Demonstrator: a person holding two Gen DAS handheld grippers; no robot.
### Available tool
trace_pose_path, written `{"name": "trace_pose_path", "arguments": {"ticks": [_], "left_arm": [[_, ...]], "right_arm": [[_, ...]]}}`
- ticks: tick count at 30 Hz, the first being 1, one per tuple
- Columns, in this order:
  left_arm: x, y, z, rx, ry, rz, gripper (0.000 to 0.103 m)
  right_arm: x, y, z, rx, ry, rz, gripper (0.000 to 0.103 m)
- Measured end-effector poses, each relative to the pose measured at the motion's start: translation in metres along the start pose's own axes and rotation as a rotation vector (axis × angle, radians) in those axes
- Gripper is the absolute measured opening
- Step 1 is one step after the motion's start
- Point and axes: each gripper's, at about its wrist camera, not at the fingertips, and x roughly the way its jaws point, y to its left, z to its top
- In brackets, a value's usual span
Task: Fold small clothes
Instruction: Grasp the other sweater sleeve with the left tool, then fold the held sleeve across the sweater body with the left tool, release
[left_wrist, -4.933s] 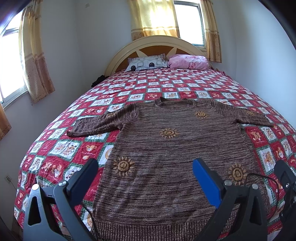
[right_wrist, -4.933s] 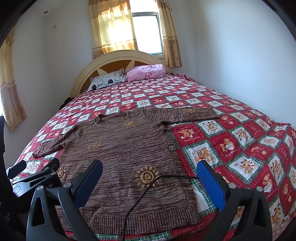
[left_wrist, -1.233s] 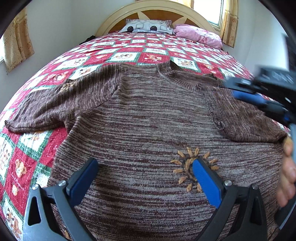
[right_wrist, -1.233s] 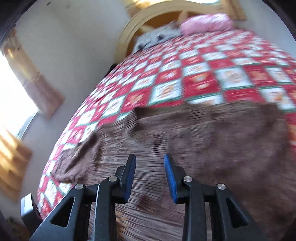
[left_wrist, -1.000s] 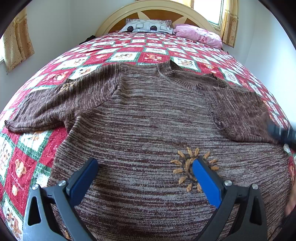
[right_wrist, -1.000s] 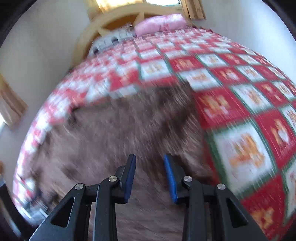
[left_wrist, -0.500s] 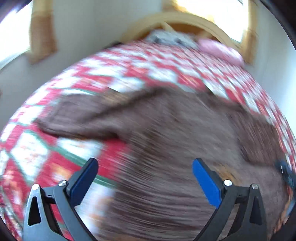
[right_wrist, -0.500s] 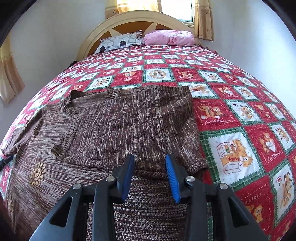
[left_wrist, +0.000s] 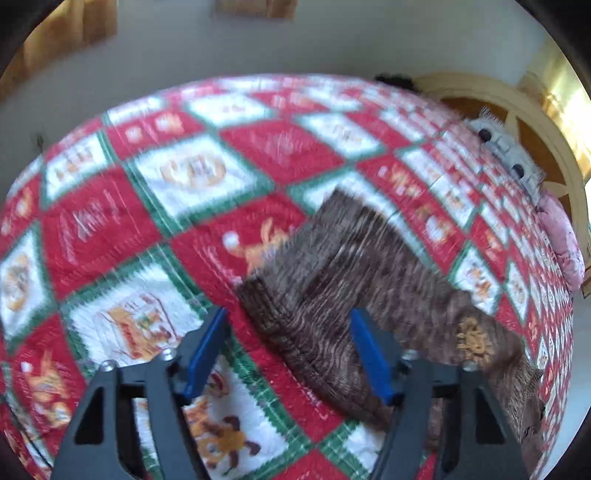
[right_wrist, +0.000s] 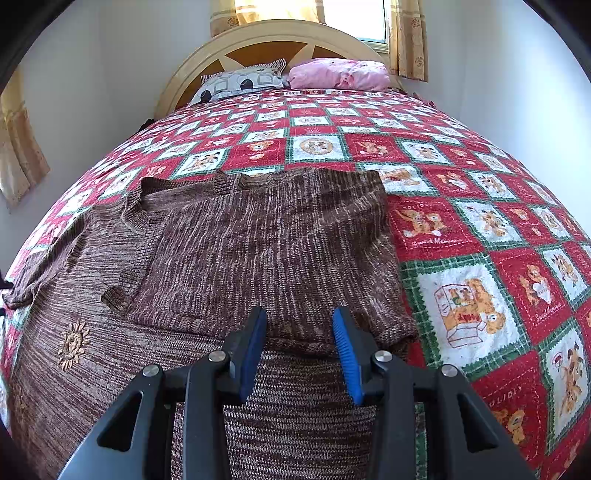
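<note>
A brown knitted sweater (right_wrist: 258, 240) with sun patches lies flat on the quilt (right_wrist: 461, 229). Its right sleeve is folded inward across the chest. My right gripper (right_wrist: 299, 350) hovers low over the lower edge of that folded sleeve, open by a narrow gap, with nothing between its blue pads. In the blurred left wrist view the left sleeve (left_wrist: 369, 266) lies stretched out on the quilt. My left gripper (left_wrist: 288, 350) points down at the sleeve's cuff (left_wrist: 280, 317). Its jaws are closing, the cuff lies between them, and the pads stand apart from the knit.
A patterned pillow (right_wrist: 240, 83) and a pink pillow (right_wrist: 340, 74) lie by the wooden headboard (right_wrist: 273, 40). Walls stand close on both sides of the bed. The red, green and white quilt (left_wrist: 147, 221) stretches left of the cuff to the bed's edge.
The left gripper swept left from above the sweater's body to the left sleeve's cuff, rolled, and its fingers came closer together. The right gripper settled over the folded right sleeve, its gap slightly wider.
</note>
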Motion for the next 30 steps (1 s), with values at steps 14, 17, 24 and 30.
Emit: {"name": "trace_pose_path", "arguments": {"ticks": [14,17,24,30], "left_arm": [[-0.009,-0.017,0.002,0.039,-0.088,-0.026,0.01],[-0.03,-0.044,0.001,0.085,-0.137,-0.08,0.01],[-0.103,-0.159,-0.07,0.432,-0.286,-0.308,0.01],[-0.113,-0.235,-0.187,0.759,-0.243,-0.417,0.01]], "right_arm": [[0.0,0.0,0.0,-0.001,0.0,-0.001,0.04],[0.0,0.0,0.0,-0.001,0.0,0.0,0.04],[0.0,0.0,0.0,-0.001,0.0,0.001,0.04],[0.001,0.0,0.0,-0.001,0.0,0.0,0.041]]}}
